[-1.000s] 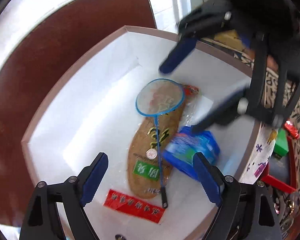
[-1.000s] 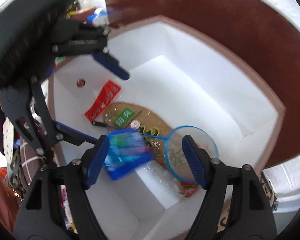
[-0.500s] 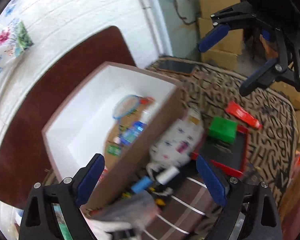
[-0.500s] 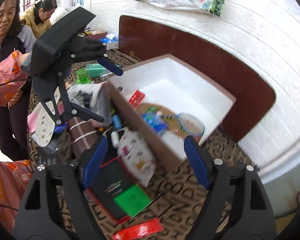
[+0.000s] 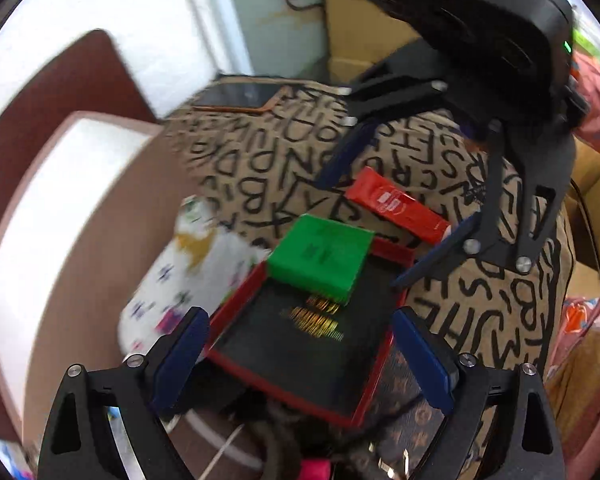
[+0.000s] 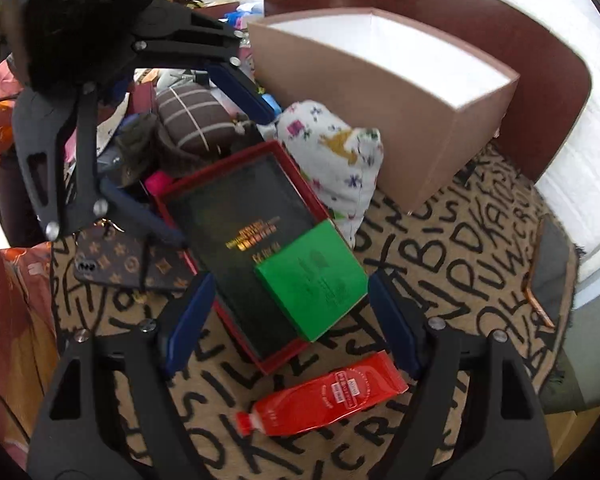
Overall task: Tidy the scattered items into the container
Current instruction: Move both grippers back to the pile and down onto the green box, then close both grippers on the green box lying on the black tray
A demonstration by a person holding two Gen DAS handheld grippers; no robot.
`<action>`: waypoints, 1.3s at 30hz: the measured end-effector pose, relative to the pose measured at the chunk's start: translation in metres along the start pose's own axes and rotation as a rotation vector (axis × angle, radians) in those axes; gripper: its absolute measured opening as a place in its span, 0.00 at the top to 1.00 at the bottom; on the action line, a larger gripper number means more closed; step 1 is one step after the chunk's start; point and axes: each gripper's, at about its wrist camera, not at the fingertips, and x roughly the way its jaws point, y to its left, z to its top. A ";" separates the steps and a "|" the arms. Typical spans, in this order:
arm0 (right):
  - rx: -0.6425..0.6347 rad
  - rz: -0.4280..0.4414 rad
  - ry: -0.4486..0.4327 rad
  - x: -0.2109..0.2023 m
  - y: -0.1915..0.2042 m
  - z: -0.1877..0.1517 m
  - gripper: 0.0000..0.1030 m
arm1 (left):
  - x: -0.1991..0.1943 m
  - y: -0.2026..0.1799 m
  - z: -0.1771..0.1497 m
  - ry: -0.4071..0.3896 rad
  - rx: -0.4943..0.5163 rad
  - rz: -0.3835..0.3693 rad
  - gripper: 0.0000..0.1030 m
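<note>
The brown box with a white inside (image 6: 400,92) stands at the back; it also shows at the left of the left wrist view (image 5: 60,216). A green box (image 6: 312,280) rests on a red-rimmed black case (image 6: 236,224). A red tube (image 6: 328,400) lies on the lettered cloth in front. My right gripper (image 6: 292,320) is open and empty, just above the green box. My left gripper (image 5: 300,356) is open and empty over the black case (image 5: 308,344), with the green box (image 5: 320,256) and the red tube (image 5: 396,204) beyond.
A white patterned pouch (image 6: 336,160) leans against the box. A brown striped pouch (image 6: 196,120), a monogram phone case (image 6: 116,260) and several small items lie at the left. A phone (image 6: 548,264) lies at the right on the lettered cloth (image 6: 440,264).
Both grippers have left the inside of the box, where a blue packet was dropped, and have come down over the green box, case and tube on the cloth. Both stay open.
</note>
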 end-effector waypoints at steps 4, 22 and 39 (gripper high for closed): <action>0.001 0.074 0.017 0.012 -0.019 -0.004 0.23 | 0.016 -0.004 0.018 0.057 0.086 -0.094 0.08; -0.088 0.241 0.121 0.044 -0.041 -0.004 0.23 | 0.061 0.002 0.032 0.219 0.314 -0.295 0.08; -0.083 0.271 0.083 0.032 -0.029 -0.009 0.29 | 0.066 -0.022 0.009 0.178 0.318 -0.352 0.11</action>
